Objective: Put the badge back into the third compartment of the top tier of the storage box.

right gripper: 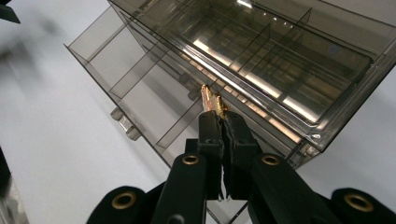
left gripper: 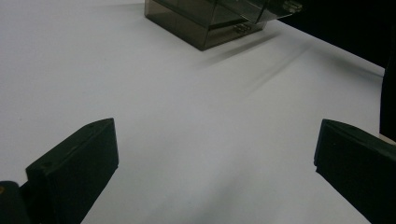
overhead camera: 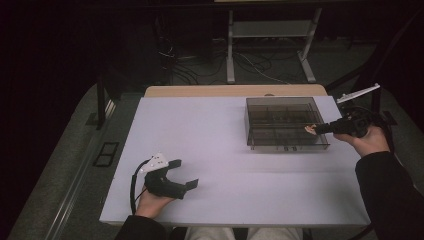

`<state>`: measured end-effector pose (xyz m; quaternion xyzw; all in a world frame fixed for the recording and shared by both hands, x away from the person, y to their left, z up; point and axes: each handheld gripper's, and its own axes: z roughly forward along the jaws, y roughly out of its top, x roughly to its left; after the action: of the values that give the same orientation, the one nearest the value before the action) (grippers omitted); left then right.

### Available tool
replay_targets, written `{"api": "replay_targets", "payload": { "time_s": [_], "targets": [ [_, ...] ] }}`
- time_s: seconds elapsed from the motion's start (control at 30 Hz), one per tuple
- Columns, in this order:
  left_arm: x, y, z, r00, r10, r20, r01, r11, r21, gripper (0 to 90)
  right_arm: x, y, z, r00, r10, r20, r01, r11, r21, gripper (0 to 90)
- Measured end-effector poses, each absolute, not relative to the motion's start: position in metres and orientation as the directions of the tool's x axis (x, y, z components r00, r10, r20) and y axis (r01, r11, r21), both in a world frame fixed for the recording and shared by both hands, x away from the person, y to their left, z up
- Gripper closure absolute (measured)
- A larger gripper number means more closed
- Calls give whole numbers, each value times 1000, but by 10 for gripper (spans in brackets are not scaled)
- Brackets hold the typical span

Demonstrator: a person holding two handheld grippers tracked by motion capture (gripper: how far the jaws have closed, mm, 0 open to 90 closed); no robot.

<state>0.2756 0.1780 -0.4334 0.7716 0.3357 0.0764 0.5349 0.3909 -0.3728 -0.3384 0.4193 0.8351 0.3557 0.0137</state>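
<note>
A: Item one, going from the left?

B: My left hand-held gripper (overhead camera: pixel 186 174), in my left hand (overhead camera: pixel 150 201), low over the white bench (overhead camera: pixel 225 165), well to the left of the smoky compartment box (overhead camera: pixel 285 122) and nearer my edge. Jaws spread wide, nothing between them. Its own view shows bare bench top between the two black jaws, with the corner of the box (left gripper: pixel 205 23) far ahead at the top. A grey three-cornered plate (overhead camera: pixel 156 162) sits on top of it and a black cable (overhead camera: pixel 133 187) loops off its left side.

A: Item two?

B: The compartment box itself: translucent, dark-tinted, rectangular, split by dividers, standing on the far right part of the bench. From my right hand-held gripper's camera the box (right gripper: pixel 243 60) has a clear lid or upper tray raised at an angle over the open compartments.

A: Item three?

B: My right hand-held gripper (overhead camera: pixel 320 129), in my right hand (overhead camera: pixel 369 141), reaching in from the right of the box, tips over its right end. Jaws pinched narrow on a small thin piece (right gripper: pixel 212 100), coppery and pale, which sticks out past the tips. I cannot tell what the piece is. In the high view it (overhead camera: pixel 311 129) hangs just inside the right wall of the box, above the compartments.
</note>
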Motion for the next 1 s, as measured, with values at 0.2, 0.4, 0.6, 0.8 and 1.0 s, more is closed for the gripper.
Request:
{"api": "replay_targets", "payload": {
  "time_s": [0.2,0.4,0.6,0.8,1.0],
  "targets": [
    [276,178,-433,762,600,-242,438,-203,876,0,393,-373,-343,-645,711,280,696,395,600,859],
    [276,178,-434,763,600,-242,438,-204,876,0,394,-370,-348,-648,709,278,699,408,587,860],
    [276,178,-434,764,599,-241,438,-206,875,0,396,-367,-354,-643,711,285,708,411,575,860],
    [276,177,-434,764,598,-242,438,-206,875,0,397,-366,-358,-643,709,289,712,417,565,859],
    [276,178,-434,766,596,-240,438,-210,874,0,398,-363,-362,-645,706,293,716,425,553,859]
  ]
}}
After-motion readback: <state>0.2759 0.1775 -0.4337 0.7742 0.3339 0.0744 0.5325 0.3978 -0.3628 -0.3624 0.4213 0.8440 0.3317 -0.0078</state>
